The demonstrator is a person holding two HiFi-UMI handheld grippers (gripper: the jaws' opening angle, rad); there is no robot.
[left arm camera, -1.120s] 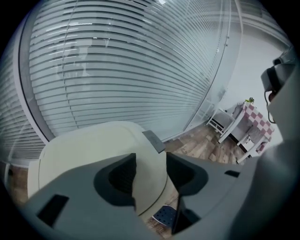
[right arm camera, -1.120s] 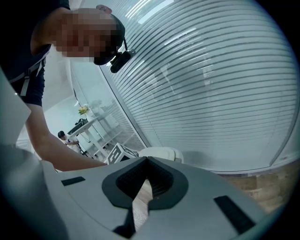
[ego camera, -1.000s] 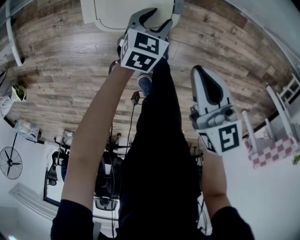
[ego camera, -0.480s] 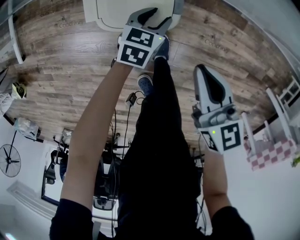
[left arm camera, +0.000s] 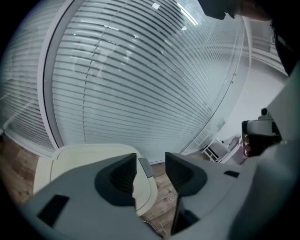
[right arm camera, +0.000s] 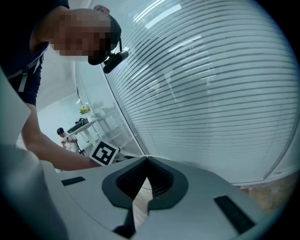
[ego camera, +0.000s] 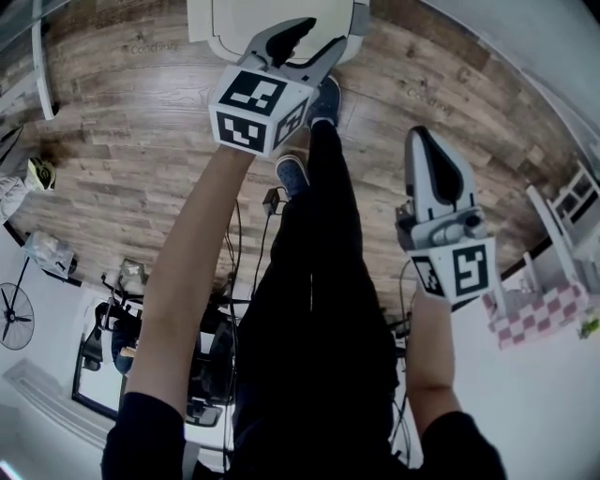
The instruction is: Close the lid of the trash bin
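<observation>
Currently in view: a person standing on a wood-plank floor (ego camera: 112, 112), one handheld gripper in each hand.
Trash bin (ego camera: 225, 28): far centre of the scene, ahead of the person's shoes (ego camera: 325, 98), standing on the floor at the foot of a glass wall covered by slatted blinds (left arm camera: 140, 70).
Bin lid (left arm camera: 84, 159): cream, lying flat on the bin body; a small grey tab (left arm camera: 145, 167) sits at its right edge.
Left gripper (ego camera: 328, 31): held out far, over the near right part of the bin and angled downward.
Left gripper jaw state (left arm camera: 151, 164): jaws apart with a clear gap; nothing between the pads. Only the bin's right edge and the floor show through the gap. No contact with the lid is visible.
Left marker cube (ego camera: 258, 112): at the near end of the left gripper, above the forearm.
Right gripper (ego camera: 422, 141): right of the person's legs, nearer than the left gripper, well apart from the bin.
Right gripper jaw state (right arm camera: 146, 161): jaw tips together and nothing held; floor shows in the slot behind the tips.
Right marker cube (ego camera: 459, 272): at the near end of the right gripper.
Surroundings: a white chair with a pink checked cushion (ego camera: 539, 314) at right; a floor fan (ego camera: 14, 319) at left; a cable (ego camera: 272, 202) hanging beside the legs.
</observation>
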